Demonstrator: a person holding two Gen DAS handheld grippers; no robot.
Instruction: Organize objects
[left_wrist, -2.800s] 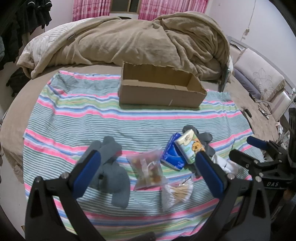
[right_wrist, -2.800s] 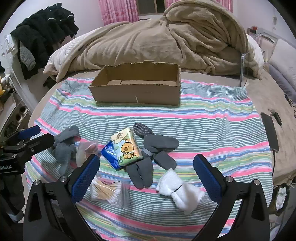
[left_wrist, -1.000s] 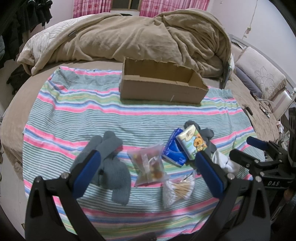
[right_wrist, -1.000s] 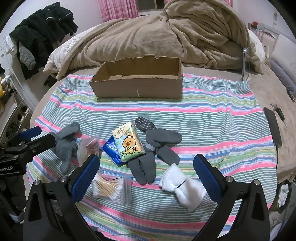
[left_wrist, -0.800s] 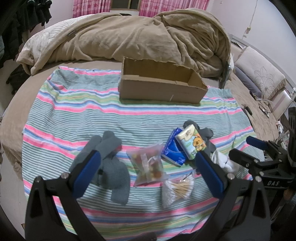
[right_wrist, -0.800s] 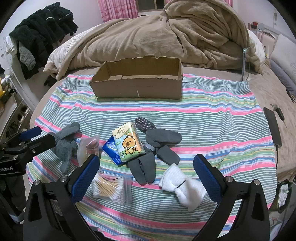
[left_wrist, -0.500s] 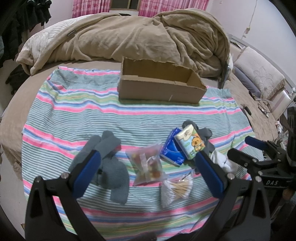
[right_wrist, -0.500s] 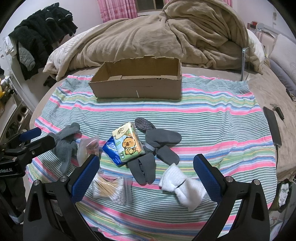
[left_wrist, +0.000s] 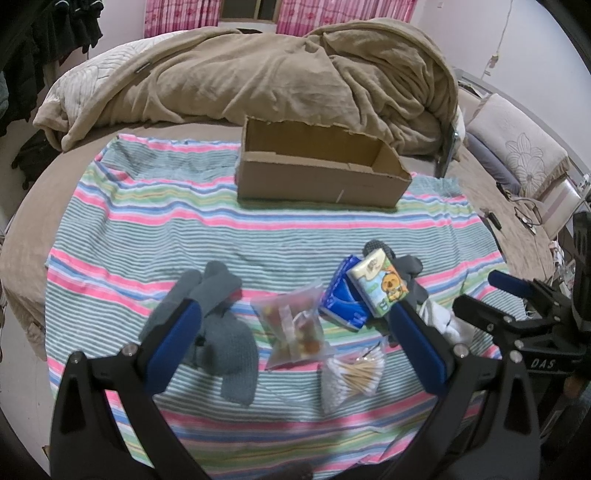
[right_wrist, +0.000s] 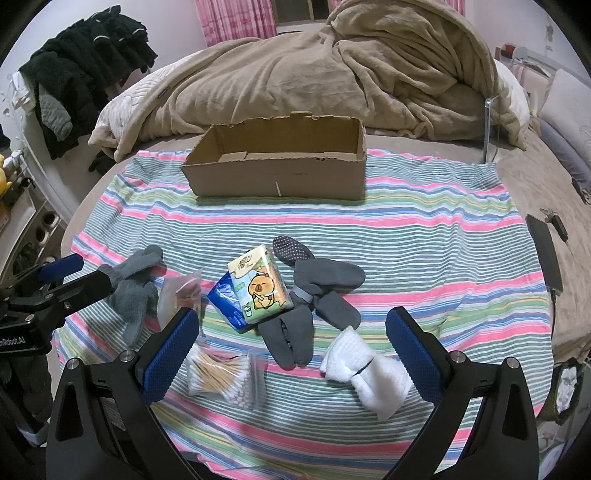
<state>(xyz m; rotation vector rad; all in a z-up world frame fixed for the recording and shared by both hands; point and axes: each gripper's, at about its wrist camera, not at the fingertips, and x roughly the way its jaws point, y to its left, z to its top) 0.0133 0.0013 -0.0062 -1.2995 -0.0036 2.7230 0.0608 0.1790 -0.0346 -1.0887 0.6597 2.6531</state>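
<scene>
Both grippers hover above the near edge of a striped cloth (right_wrist: 424, 229) on a bed — the left gripper (left_wrist: 295, 343) and right gripper (right_wrist: 291, 347) spread wide, holding nothing. An open cardboard box (right_wrist: 277, 173) sits at the cloth's far edge. Only the right view fully shows the white socks (right_wrist: 365, 369) and dark grey socks (right_wrist: 314, 291); the left view shows the snack bag (left_wrist: 295, 325) clearly — beside the cotton swabs (left_wrist: 351, 376).

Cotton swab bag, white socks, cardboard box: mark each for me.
cotton swab bag (right_wrist: 218, 373), right wrist view, on the wooden sticks.
white socks (right_wrist: 369, 373), right wrist view, on the bundle's middle.
cardboard box (right_wrist: 277, 173), right wrist view, on its front wall.
</scene>
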